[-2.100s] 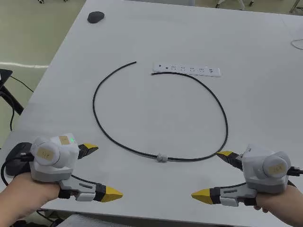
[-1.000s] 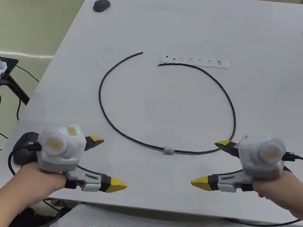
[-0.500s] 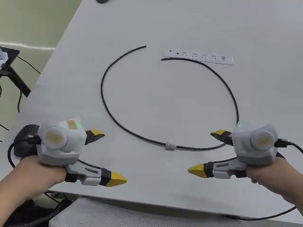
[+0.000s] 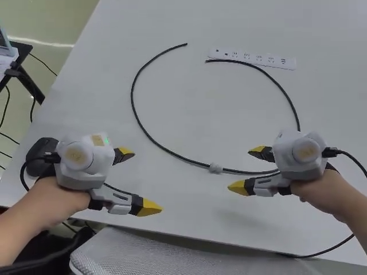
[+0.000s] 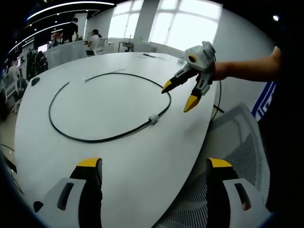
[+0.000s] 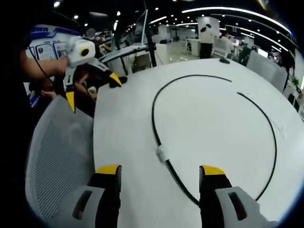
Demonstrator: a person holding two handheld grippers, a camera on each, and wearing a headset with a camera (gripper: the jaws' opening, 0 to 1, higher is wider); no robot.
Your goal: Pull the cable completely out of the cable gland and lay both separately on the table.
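the left gripper [image 4: 139, 181] and right gripper [image 4: 246, 169] are hovering released, flanking the cable gland [image 4: 215, 168] sitting on the black cable [image 4: 137, 123].

Lower left of the head view, here's the left gripper [image 4: 137, 181]: pale grey housing, a small green light [image 4: 106, 139] glowing on top, tan stickers on the casing. Its fingers [image 4: 148, 207] run grey, then black, and finish in bright yellow wedge tips. A black wire [image 4: 23, 175] loops off behind it by the left edge. Over at the right of the frame is the right gripper [image 4: 245, 169], with the same grey shell, tan sticker and yellow tips, and a black lead [image 4: 338, 152] trailing toward the right edge. In both gripper views the fingers come up from the bottom as grey bars with a dark slot, a black band and a yellow cap.
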